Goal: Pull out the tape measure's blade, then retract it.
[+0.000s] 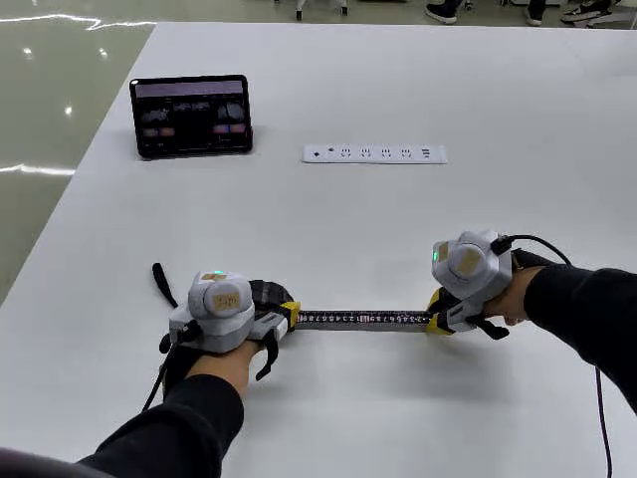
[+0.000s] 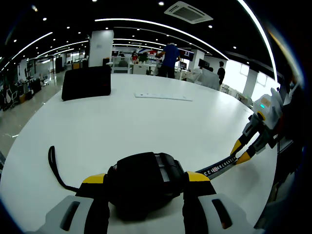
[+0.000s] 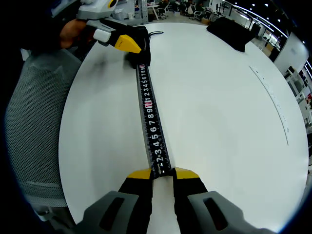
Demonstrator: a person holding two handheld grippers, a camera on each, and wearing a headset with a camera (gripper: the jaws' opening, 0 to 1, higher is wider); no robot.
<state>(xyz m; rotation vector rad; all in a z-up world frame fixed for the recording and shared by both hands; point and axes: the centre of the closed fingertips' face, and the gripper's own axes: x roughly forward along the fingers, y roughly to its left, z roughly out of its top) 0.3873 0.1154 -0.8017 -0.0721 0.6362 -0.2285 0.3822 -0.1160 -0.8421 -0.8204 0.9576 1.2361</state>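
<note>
- Left gripper (image 2: pixel 146 178) clamped around the case (image 1: pixel 270 297): rigid, probably light.
- Right gripper (image 3: pixel 162 173) pinching the blade (image 3: pixel 150 109) end: thin, springy, slick. Grip near the tip.

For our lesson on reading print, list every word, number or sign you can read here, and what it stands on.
"2 3 4 5 6 7 8 9", red "10", then "1 2 3 4 5 6 7 8 9": on the tape blade, running toward the tape measure case.
Screen of the tablet: too blurred.
Markings on the power strip: too small.
</note>
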